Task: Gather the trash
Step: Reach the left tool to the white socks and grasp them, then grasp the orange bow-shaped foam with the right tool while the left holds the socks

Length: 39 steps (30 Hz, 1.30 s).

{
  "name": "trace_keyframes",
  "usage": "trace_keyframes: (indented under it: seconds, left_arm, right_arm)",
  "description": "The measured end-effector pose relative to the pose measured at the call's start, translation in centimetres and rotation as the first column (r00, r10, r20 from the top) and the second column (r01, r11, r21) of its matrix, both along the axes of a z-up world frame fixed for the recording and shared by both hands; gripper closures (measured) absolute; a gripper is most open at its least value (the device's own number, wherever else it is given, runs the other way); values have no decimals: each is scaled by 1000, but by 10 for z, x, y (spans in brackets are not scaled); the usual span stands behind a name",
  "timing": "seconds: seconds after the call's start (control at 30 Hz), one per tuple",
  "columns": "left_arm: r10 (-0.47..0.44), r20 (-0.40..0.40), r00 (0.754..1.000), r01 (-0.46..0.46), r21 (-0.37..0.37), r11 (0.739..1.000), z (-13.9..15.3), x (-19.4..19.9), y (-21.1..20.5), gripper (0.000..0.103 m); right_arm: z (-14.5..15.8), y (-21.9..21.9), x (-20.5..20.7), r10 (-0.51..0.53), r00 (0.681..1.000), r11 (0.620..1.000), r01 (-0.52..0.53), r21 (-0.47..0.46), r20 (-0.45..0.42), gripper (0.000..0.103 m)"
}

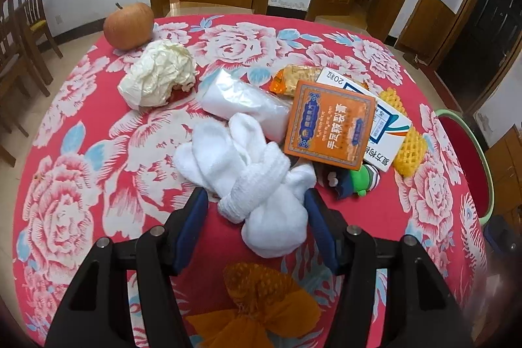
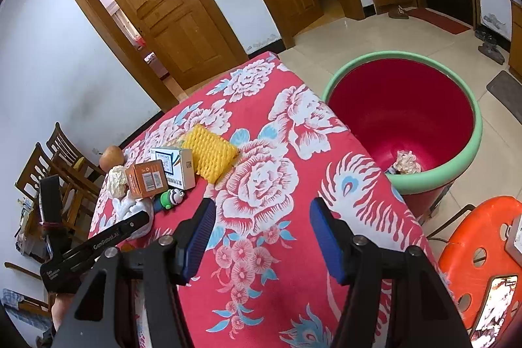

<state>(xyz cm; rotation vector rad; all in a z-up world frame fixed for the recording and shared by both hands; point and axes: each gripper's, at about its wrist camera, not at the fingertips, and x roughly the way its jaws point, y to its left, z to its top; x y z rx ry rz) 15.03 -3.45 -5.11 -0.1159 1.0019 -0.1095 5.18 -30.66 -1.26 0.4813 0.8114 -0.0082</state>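
Observation:
In the left wrist view my left gripper (image 1: 256,204) is open, its blue pads on either side of a knotted pair of white socks (image 1: 257,172) on the red floral tablecloth (image 1: 81,185). Behind the socks lie a clear plastic bag (image 1: 241,101), a crumpled white paper wad (image 1: 158,74), an orange box (image 1: 329,126), a white box (image 1: 388,123), yellow foam net (image 1: 407,149) and a snack wrapper (image 1: 293,77). My right gripper (image 2: 262,217) is open and empty above the cloth. The red bin with a green rim (image 2: 469,152) stands on the floor beside the table, with crumpled trash (image 2: 406,163) inside.
An apple (image 1: 129,25) sits at the table's far left. A small green toy (image 1: 362,180) lies by the boxes. An orange mesh net (image 1: 261,299) lies under the left gripper. Wooden chairs (image 1: 29,22) stand left; an orange stool (image 2: 483,260) is by the bin.

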Motion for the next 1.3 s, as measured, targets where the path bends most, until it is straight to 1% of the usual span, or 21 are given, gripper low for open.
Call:
trace_keyframes:
  seconds: [0.17,0.23,0.3,0.33,0.43,0.67,0.9,1.17,1.3]
  left_arm:
    - [-9,17,1000,9,3,1000,-1,1,-3,42]
    - [-17,22,1000,17,-14,1000,0,0,-2,54]
    - [-18,24,1000,18,-35,999,1,0,0,58]
    - [-17,27,999,19,-42,999,2,-1,1,63]
    - [-16,35,999,18,-67,998,6,-3,5,66]
    - [-12,84,996,20,-97,995,27,-23,17,66]
    - [-2,137,991,13,-75,997,51,-51,33,66]
    - [22,170,985,-13,-51,999,61,-84,56,66]
    - [40,180,983,-33,-41,999,60,-99,69,66]
  right_arm:
    - [-3,0,1,5,1000,1000,-5,5,-9,40]
    - [-3,1,1,6,1000,1000,-6,6,-10,40]
    - [-2,2,1,7,1000,1000,-7,5,-10,40]
    - [-1,2,0,8,1000,1000,-8,4,-9,40]
    - [2,4,-1,10,1000,1000,-10,-2,-4,40]
    - [15,14,-11,25,999,1000,-24,-18,22,40]
    - [32,35,-27,61,996,998,-59,-35,58,40]
    - [50,66,-49,116,988,992,-110,-68,102,39]
    - [50,85,-55,148,983,987,-139,-84,111,39]
